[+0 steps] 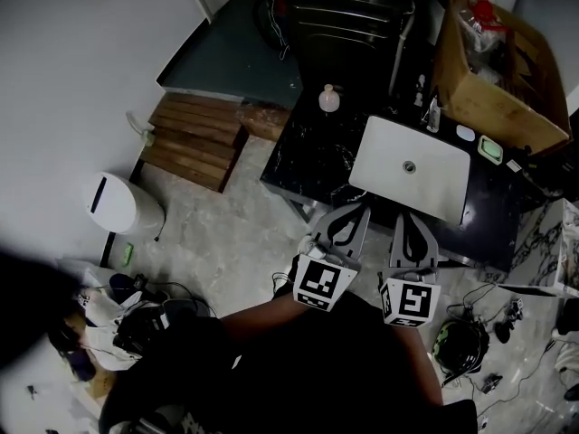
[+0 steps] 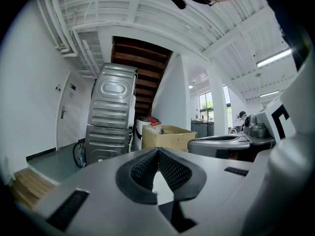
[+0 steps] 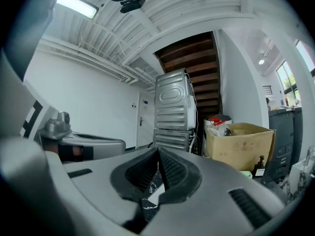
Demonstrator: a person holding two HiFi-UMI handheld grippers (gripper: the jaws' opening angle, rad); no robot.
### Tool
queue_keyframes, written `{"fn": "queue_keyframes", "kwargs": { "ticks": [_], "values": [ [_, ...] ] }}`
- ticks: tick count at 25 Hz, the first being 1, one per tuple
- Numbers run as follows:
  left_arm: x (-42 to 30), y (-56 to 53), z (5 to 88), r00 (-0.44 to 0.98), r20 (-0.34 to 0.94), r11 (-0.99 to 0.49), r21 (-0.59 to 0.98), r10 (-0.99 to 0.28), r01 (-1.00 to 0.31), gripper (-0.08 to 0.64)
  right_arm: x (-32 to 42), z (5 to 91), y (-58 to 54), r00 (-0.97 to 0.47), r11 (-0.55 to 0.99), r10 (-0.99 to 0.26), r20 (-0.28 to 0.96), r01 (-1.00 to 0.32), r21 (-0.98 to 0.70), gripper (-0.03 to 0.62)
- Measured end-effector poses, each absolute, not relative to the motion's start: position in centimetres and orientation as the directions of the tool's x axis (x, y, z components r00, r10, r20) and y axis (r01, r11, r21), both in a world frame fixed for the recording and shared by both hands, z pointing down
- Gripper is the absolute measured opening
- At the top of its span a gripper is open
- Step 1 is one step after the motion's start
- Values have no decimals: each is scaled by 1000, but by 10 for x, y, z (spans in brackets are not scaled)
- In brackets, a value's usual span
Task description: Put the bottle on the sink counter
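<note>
My left gripper (image 2: 157,154) has its ribbed black pads pressed tip to tip with nothing between them, and my right gripper (image 3: 158,154) is likewise closed and empty. I carry both level, side by side, just short of the near edge of the black marble sink counter (image 1: 308,165).

The small, round, pale pink bottle (image 1: 328,99) is well ahead of me. It appears to stand at the counter's far left corner, upright with its narrow neck up. It lies forward and slightly left of the left gripper, so I judge that hand to be the nearer one. Its jaws would have to open before closing across the bottle's body from the sides.

Between me and the bottle's side of the counter sits the white rectangular basin (image 1: 389,147), holding nothing but its drain. At far right the open brown cardboard box (image 1: 493,107) holds red-and-white packets and clear plastic.
</note>
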State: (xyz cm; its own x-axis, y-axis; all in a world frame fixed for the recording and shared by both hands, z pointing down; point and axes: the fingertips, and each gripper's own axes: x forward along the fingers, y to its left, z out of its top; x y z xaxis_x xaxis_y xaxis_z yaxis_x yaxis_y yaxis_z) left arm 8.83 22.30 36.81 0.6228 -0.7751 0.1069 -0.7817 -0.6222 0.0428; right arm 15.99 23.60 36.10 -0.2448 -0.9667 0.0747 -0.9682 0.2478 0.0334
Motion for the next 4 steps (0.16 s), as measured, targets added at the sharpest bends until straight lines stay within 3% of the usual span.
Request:
{"fn": "queue_keyframes", "kwargs": {
  "ticks": [4],
  "values": [
    [99,243,374,637,112,-625,125,-763,-770,15,166,363,253,-258,260,-964,70,-965,21,38]
  ]
}}
